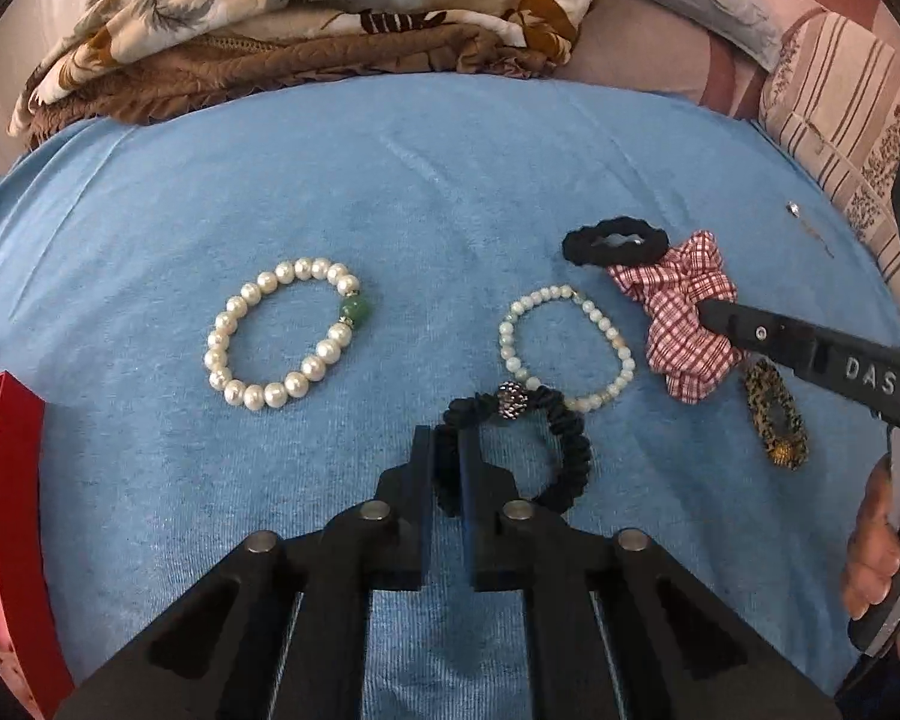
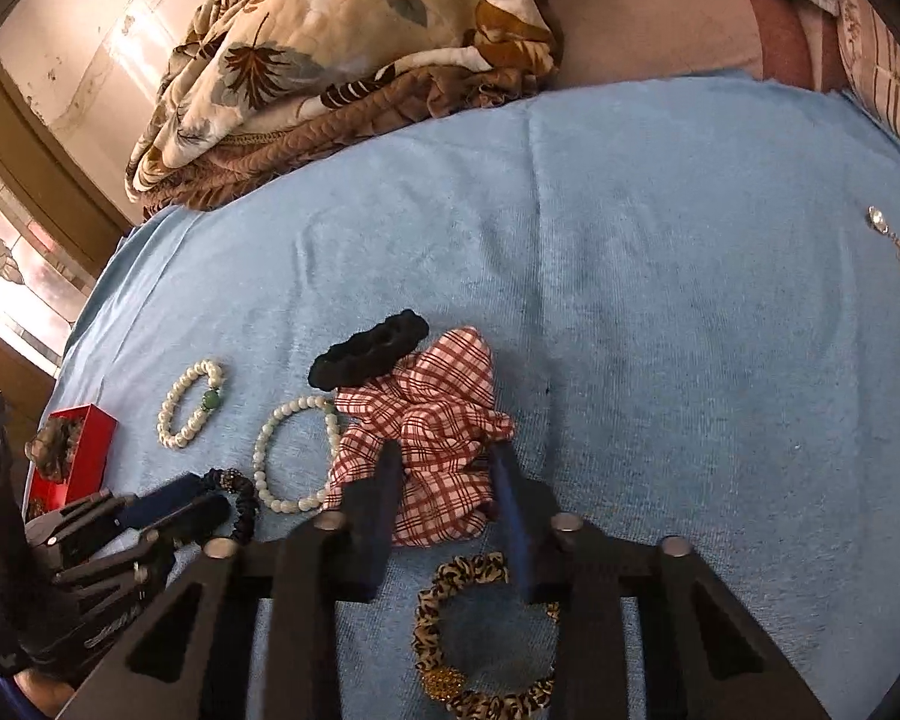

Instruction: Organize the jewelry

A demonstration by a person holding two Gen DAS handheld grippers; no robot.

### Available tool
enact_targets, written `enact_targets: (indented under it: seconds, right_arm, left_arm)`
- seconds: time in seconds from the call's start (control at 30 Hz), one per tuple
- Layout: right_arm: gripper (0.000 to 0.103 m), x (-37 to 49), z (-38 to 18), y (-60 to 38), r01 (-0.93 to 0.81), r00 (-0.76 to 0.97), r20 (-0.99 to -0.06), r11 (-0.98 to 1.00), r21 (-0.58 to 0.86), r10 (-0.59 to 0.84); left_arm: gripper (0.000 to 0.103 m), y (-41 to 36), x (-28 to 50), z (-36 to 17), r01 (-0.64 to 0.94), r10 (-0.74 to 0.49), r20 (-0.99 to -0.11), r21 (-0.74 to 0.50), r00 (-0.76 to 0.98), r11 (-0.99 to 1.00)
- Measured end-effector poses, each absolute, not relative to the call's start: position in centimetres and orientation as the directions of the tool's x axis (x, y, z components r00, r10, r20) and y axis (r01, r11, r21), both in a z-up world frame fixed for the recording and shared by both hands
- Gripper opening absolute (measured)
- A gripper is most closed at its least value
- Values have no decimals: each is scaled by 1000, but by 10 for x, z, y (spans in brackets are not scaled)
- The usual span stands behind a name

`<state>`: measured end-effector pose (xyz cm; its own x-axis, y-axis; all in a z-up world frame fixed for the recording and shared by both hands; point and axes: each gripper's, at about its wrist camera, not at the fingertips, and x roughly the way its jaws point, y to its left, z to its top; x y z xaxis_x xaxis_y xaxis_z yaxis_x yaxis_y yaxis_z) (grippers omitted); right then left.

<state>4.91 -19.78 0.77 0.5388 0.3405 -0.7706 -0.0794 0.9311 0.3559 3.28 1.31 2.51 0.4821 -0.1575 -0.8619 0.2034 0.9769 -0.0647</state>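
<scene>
**Blue towel on a bed, window at left**

A blue towel (image 2: 660,240) covers the bed. Behind it lies a bunched leaf-print quilt (image 2: 342,48) with a brown quilted underside. A striped pillow (image 1: 834,114) sits at the far right on a pinkish sheet (image 2: 648,30). Bright daylight comes through a patterned glass window (image 2: 6,276) beside a worn, pale wall (image 2: 78,30).

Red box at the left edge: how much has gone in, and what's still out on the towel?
The red box already holds something dark; what exactly is unclear. In hand: the left gripper is closed on the black scrunchie, and the right gripper straddles the plaid scrunchie, still open. Left on the blue towel: two pearl bracelets, a black hair tie, the leopard scrunchie and a small pendant chain.
</scene>
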Motion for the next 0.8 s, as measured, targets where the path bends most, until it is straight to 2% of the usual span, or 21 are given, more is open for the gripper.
enact_targets:
  seconds: [0.1,0.43,0.8]
  right_arm:
    - [12,45,14,-197,-82,557,-757,929,360,342]
    - [12,18,42,-200,-74,632,-694,917,391,347]
    - [12,-9,57,-189,-96,656,-663,911,401,361]
  left_arm:
    - [7,19,25,30,183,-170,-862,-92,477,979]
    - [7,58,-27,75,139,-240,-812,-196,531,971]
    - [7,89,-84,116,103,-212,-749,-190,628,976]
